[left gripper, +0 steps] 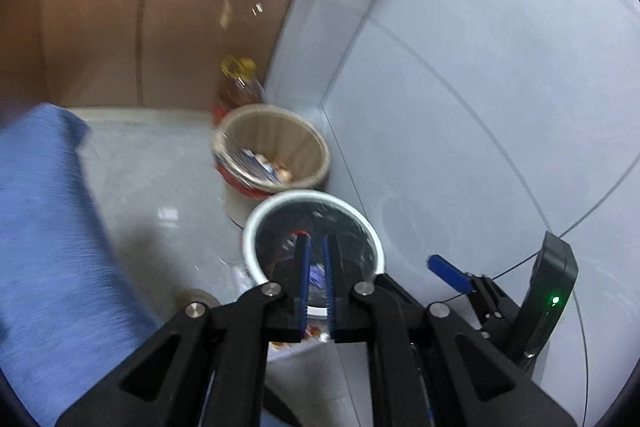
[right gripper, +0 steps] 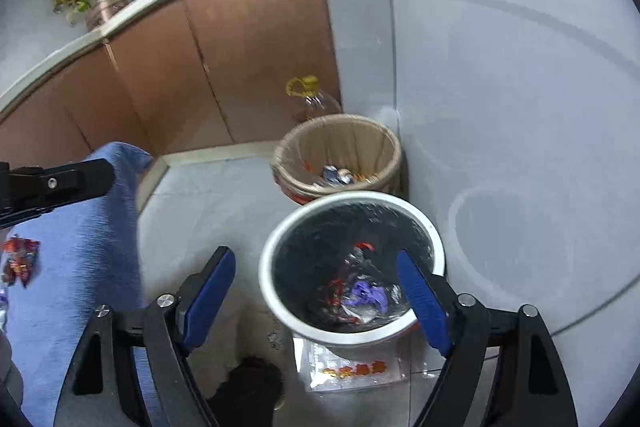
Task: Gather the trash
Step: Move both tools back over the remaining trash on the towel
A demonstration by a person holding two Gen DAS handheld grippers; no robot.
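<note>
Looking down at 2 bins against the pale wall (right gripper: 520, 87). White-rimmed bin (right gripper: 276, 291) with black liner stands upright, mouth up, long axis vertical, on the grey floor (right gripper: 208, 211). Just behind it, touching or nearly so, a beige-lined bin (right gripper: 394, 155), also upright, scraps at the bottom. Oil bottle (right gripper: 316, 103) with a yellow cap is behind that, by the brown cabinets (right gripper: 240, 47).

Trash inside the white bin: crumpled purple piece (right gripper: 366, 297), red-and-clear wrappers around it.

Right wrist view only: counter clutter, a flat clear packet (right gripper: 352, 371) on the floor at the bin's base, a red wrapper (right gripper: 20, 259) at far left.

Right gripper (right gripper: 316, 303) spread wide, nothing in it. Left gripper (left gripper: 316, 279) over the bin mouth, narrow gap, nothing visibly pinched.
</note>
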